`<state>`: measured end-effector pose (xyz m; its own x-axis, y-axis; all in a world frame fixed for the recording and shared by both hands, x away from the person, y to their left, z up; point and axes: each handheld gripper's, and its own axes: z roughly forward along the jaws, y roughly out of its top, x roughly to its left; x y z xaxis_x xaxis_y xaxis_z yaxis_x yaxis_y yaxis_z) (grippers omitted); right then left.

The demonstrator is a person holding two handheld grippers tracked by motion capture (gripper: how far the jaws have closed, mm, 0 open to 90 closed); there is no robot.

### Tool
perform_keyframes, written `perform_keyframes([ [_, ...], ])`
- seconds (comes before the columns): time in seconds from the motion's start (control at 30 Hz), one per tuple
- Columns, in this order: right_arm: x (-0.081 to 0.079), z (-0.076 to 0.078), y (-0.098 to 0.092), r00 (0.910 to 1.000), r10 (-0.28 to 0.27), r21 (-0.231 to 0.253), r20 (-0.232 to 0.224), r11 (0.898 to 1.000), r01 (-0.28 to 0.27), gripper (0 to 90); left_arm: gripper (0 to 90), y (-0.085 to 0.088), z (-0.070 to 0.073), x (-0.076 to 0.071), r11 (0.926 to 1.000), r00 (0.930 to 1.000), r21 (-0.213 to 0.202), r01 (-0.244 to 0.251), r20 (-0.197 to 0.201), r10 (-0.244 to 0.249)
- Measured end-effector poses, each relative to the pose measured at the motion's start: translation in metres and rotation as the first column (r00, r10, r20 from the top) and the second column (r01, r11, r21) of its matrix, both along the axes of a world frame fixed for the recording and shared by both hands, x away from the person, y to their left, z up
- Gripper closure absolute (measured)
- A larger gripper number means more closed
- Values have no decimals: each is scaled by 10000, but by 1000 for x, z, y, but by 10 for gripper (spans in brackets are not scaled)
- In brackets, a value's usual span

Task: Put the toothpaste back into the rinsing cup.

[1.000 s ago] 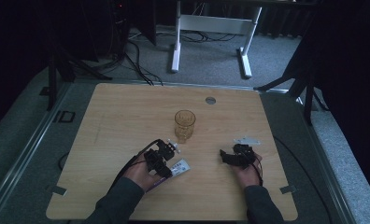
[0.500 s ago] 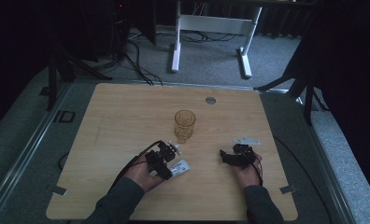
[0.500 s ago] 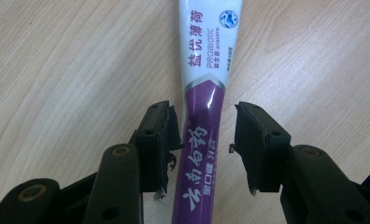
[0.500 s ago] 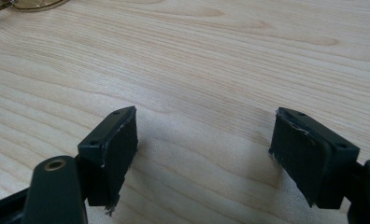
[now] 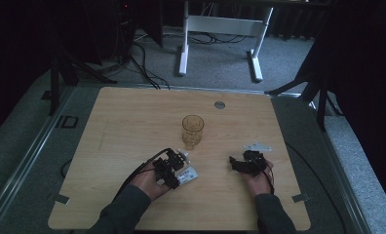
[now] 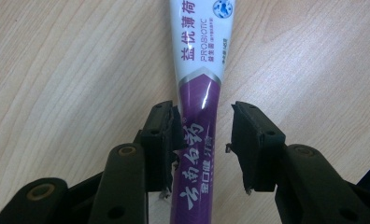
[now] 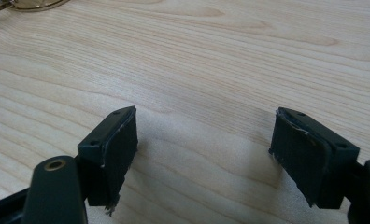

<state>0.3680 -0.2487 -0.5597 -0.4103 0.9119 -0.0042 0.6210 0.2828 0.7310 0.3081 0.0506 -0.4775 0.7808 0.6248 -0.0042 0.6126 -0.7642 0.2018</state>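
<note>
Closing around the toothpaste tube (image 6: 198,140) — left gripper (image 6: 202,140), one pad touching.

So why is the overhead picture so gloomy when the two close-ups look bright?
The high view is dim, its surroundings nearly black, and the amber glass looks soft. The left gripper view is evenly lit, with a glare streak on the toothpaste tube. The right gripper view shows soft shadows on the table.

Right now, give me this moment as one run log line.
left gripper: jaws closing around toothpaste tube, gap at one pad | right gripper: open over table
</note>
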Motion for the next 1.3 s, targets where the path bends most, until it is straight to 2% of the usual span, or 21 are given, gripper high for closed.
perform_keyframes([
  [0.4, 0, 0, 0, 10000, -1, 1, -3, 10000, 1, 227, 588, -2, -5, 0, 9995, 9996, 245, 222, -201, -217],
  [0.57, 0, 0, 0, 10000, -1, -1, 0, 10000, 1, 227, 592, -5, -9, 1, 9982, 9995, 537, 256, -200, -246],
  [0.77, 0, 0, 0, 10000, 2, -4, 0, 10000, -2, 227, 608, -6, -12, 2, 9979, 9991, 565, 307, -324, -289],
  [0.9, 0, 0, 0, 10000, 2, -6, 0, 10000, -2, 227, 631, -8, -18, 5, 9974, 9985, 647, 310, -459, -281],
  [1.07, 0, 0, 0, 10000, 2, -2, -3, 10000, -2, 227, 634, -11, -24, 7, 9961, 9987, 833, 287, -434, -251],
  [1.3, 0, 0, 0, 10000, 2, -5, -1, 10000, -2, 227, 635, -10, -31, 12, 9969, 9975, 742, 248, -683, -197],
])
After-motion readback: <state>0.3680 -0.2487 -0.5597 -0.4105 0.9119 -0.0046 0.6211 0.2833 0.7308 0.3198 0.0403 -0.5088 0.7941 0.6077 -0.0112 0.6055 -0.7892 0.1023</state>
